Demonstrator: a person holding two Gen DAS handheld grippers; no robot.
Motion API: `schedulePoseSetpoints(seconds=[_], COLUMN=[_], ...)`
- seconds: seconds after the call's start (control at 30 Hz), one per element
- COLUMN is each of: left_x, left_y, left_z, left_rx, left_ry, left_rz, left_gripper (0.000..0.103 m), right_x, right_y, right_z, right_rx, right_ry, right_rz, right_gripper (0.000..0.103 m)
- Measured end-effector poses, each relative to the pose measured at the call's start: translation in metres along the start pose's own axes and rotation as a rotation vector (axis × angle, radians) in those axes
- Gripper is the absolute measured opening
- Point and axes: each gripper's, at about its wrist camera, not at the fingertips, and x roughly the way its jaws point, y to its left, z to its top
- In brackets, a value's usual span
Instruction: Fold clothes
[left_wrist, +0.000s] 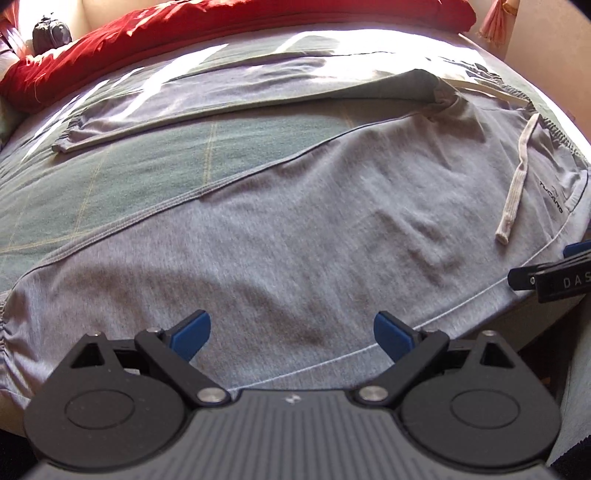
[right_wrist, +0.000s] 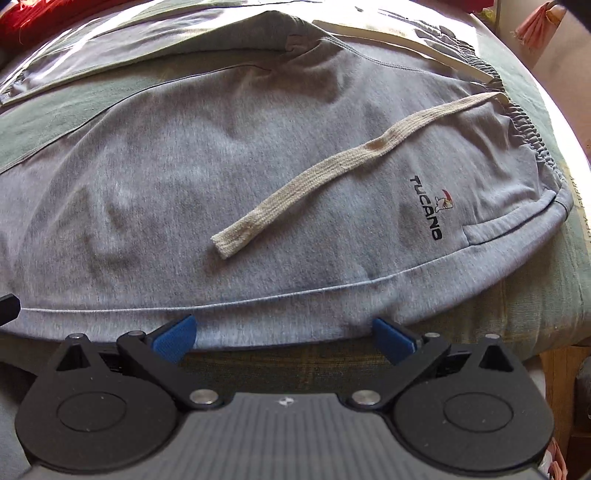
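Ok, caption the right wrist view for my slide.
Open right gripper at the near edge of grey Tucano sweatpants spread on a green bedspread, cream drawstring lying loose.

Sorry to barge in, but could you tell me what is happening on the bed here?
A person is holding a two-finger tool in each hand over grey sweatpants spread flat on a green bedcover. Both the left tool and the right tool are open and hold nothing, poised at the near edge of the pants. The cream drawstring lies loose across the fabric. The legs lie spread apart, so no fold appears to have been made yet.
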Motion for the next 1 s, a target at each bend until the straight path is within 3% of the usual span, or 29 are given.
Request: schedulePoseSetpoints(seconds=[0.07, 0.2, 0.33, 0.43, 0.53, 0.63, 0.73, 0.8, 0.87, 1.0], left_x=[0.010, 0.033, 0.023, 0.012, 0.015, 0.042, 0.078, 0.094, 0.097, 0.089], left_y=[-0.007, -0.018, -0.011, 0.004, 0.020, 0.039, 0.053, 0.062, 0.073, 0.072], left_z=[0.008, -0.003, 0.002, 0.028, 0.063, 0.091, 0.102, 0.096, 0.084, 0.083], left_rx=[-0.006, -0.027, -0.032, -0.110, -0.248, -0.431, -0.572, -0.646, -0.707, -0.763], left_ry=[0.006, 0.077, 0.106, 0.062, 0.013, 0.002, 0.029, 0.035, -0.012, -0.064], left_rz=[-0.002, 0.007, -0.067, -0.135, -0.268, -0.397, -0.456, -0.389, -0.312, -0.336], left_gripper=[0.095, 0.097, 0.097, 0.097, 0.097, 0.097, 0.097, 0.094, 0.085, 0.084], right_x=[-0.002, 0.007, 0.006, 0.008, 0.009, 0.013, 0.016, 0.017, 0.019, 0.024], right_y=[0.000, -0.016, -0.048, -0.066, -0.076, -0.084, -0.090, -0.094, -0.097, -0.102], right_z=[0.006, 0.010, 0.011, 0.020, 0.027, 0.032, 0.037, 0.041, 0.045, 0.051], right_rx=[-0.005, 0.031, 0.117, 0.178, 0.209, 0.226, 0.234, 0.242, 0.252, 0.260], right_ry=[-0.031, -0.002, -0.010, -0.027, -0.042, -0.046, -0.049, -0.050, -0.050, -0.048], right_rz=[-0.020, 0.001, 0.025, 0.056, 0.079, 0.088, 0.080, 0.078, 0.082, 0.082], right_gripper=[0.103, 0.103, 0.103, 0.103, 0.103, 0.103, 0.103, 0.103, 0.103, 0.103])
